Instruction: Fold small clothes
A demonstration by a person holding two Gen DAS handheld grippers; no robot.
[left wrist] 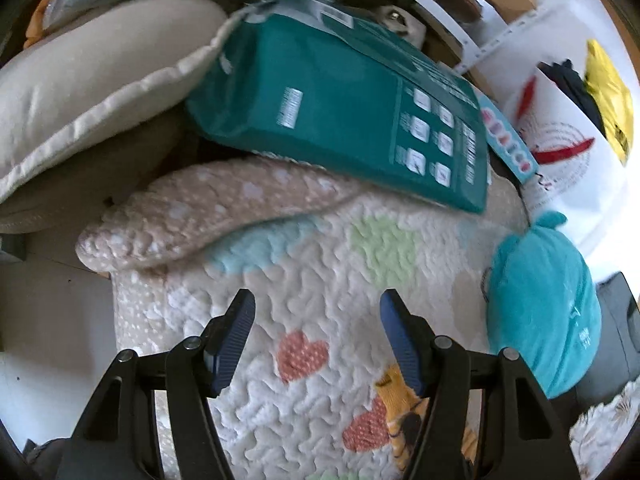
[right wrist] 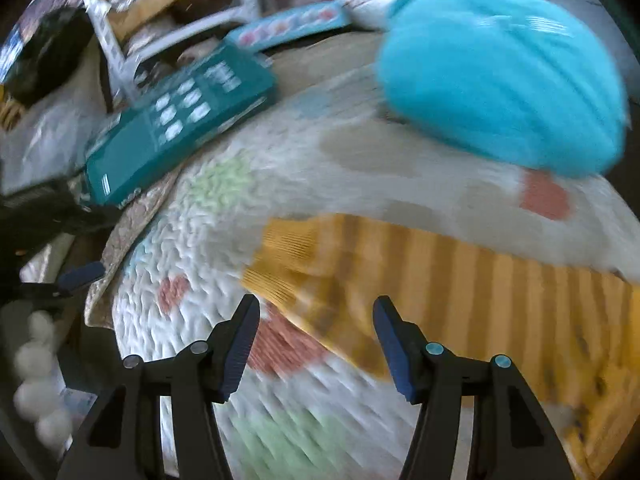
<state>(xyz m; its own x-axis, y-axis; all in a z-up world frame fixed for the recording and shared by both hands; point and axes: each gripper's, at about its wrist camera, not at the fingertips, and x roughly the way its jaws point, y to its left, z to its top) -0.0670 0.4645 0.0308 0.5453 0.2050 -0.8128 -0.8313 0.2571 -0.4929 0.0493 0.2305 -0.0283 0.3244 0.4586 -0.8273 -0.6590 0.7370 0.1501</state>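
Note:
A small yellow-and-orange striped garment (right wrist: 440, 280) lies flat on a white quilted blanket with coloured hearts (right wrist: 192, 240). My right gripper (right wrist: 316, 320) is open and empty, its fingers just over the garment's near left edge. In the left wrist view only a corner of the garment (left wrist: 400, 404) shows beside the right finger. My left gripper (left wrist: 318, 320) is open and empty above the blanket (left wrist: 320, 280). The right wrist view is blurred by motion.
A teal package (left wrist: 340, 112) rests at the blanket's far edge, also in the right wrist view (right wrist: 180, 120). A turquoise plush (left wrist: 548, 312) sits at the right, and far right in the right wrist view (right wrist: 500, 76). A beige cushion (left wrist: 88, 88) lies at the far left. A white printed bag (left wrist: 560, 140) stands behind.

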